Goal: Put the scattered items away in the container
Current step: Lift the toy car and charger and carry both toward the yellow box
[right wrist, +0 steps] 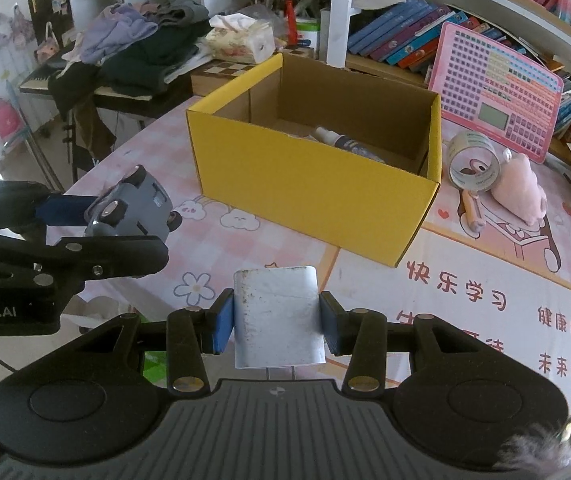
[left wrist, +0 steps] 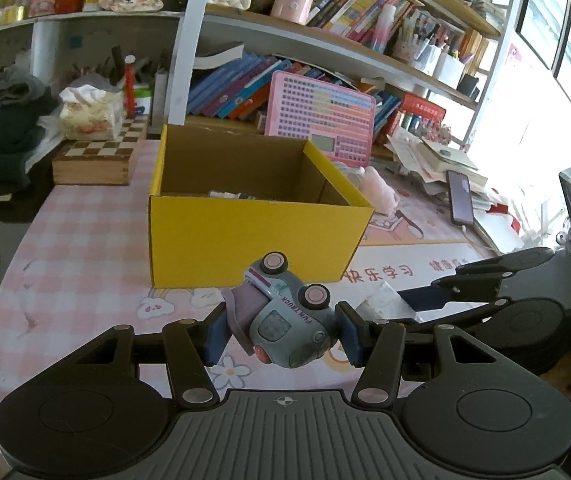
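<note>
My left gripper [left wrist: 283, 330] is shut on a grey toy truck [left wrist: 285, 316], held on its side above the table, just in front of the open yellow cardboard box [left wrist: 253, 236]. The truck also shows in the right wrist view [right wrist: 133, 208]. My right gripper [right wrist: 276, 326] is shut on a white charger block [right wrist: 277, 316], held above the table before the yellow box [right wrist: 313, 196]. A small spray bottle [right wrist: 341, 140] lies inside the box. A tape roll [right wrist: 473, 164] and a pink plush [right wrist: 521, 192] lie on the table right of the box.
The pink checked tablecloth [left wrist: 85, 248] covers the table. A chessboard box [left wrist: 97, 156] and tissue box [left wrist: 93, 112] stand behind left. A pink toy keyboard tablet [left wrist: 321, 116] leans behind the box. A phone [left wrist: 461, 196] and papers lie at right. Shelves of books fill the back.
</note>
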`<control>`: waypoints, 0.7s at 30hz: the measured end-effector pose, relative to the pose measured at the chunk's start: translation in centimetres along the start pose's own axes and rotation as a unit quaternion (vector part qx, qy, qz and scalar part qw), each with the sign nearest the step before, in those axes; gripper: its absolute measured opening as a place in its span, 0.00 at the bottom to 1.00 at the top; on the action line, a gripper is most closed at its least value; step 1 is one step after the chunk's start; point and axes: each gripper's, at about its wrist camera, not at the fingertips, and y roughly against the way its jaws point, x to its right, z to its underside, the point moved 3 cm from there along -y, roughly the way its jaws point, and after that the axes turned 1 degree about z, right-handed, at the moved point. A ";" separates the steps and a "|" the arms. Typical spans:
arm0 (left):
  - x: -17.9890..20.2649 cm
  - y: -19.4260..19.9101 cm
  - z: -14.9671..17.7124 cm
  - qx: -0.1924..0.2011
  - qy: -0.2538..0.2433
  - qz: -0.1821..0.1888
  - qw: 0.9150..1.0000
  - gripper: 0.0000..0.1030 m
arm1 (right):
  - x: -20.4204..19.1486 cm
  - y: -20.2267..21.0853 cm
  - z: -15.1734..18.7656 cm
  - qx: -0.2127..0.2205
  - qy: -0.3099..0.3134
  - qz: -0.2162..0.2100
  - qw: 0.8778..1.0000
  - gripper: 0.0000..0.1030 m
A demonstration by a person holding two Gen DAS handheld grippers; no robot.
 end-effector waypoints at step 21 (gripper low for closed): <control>1.9 -1.3 -4.8 0.038 -0.027 -0.006 0.999 0.53 | 3.6 0.4 -4.1 0.040 0.005 -0.015 0.999 0.41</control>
